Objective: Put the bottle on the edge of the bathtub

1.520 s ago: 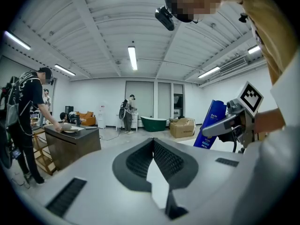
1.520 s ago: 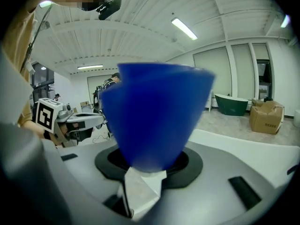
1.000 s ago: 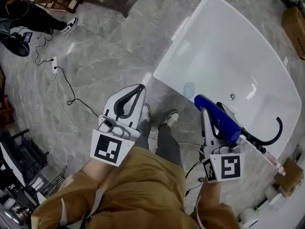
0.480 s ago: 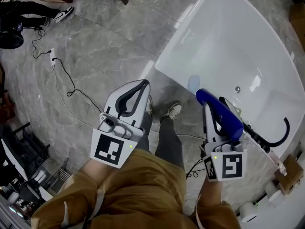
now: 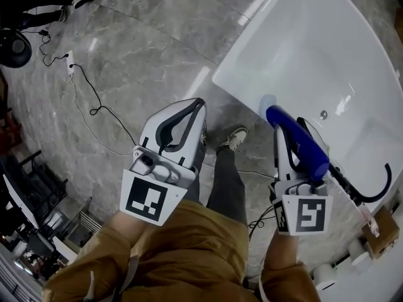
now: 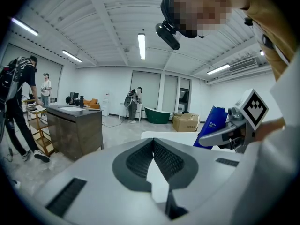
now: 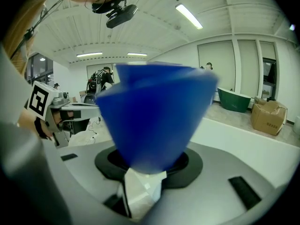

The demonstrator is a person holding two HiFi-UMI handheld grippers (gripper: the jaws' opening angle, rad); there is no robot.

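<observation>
Blue smooth plastic bottle (image 5: pixel 301 145) isn't on the tub yet. It's clamped lengthwise in the right tool (image 7: pixel 150 168), up in the air, and the rim of the glossy white curved bathtub (image 5: pixel 302 43) lies ahead of and below its tips. Left tool (image 5: pixel 192 109) alongside is closed on nothing. The whole set-down is left, I'd say.

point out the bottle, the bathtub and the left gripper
bottle (image 5: pixel 301 143): head view, middle of its blue body
bathtub (image 5: pixel 315 43): head view, bare inner wall
left gripper (image 5: pixel 198 104): head view, tips of its closed fingers
</observation>
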